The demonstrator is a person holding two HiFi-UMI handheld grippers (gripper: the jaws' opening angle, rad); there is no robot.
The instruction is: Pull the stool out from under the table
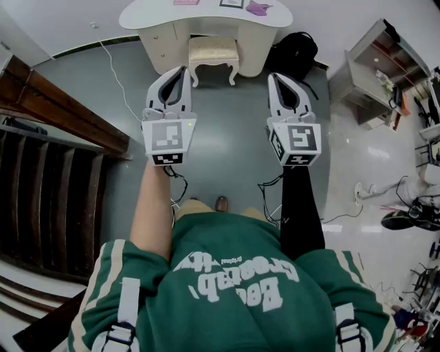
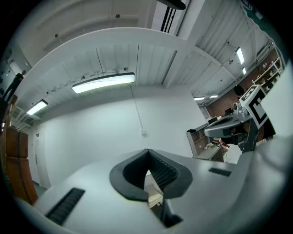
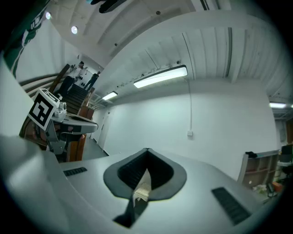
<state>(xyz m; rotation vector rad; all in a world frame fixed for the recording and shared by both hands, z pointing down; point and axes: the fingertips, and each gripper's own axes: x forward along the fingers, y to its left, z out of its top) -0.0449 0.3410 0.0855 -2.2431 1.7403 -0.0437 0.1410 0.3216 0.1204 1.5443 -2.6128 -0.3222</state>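
- Your left gripper [image 1: 180, 70] and right gripper [image 1: 273, 77] are both pressed together, empty.
- The stool [image 1: 214, 49] sits far ahead, tucked under the white table [image 1: 206, 15].
- A black backpack [image 1: 297, 53] sits right of it; wooden stairs [image 1: 48, 179] are on your left.
- Grey floor [image 1: 227, 144] lies between.

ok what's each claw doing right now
left claw: closed, holding nothing
right claw: closed, holding nothing
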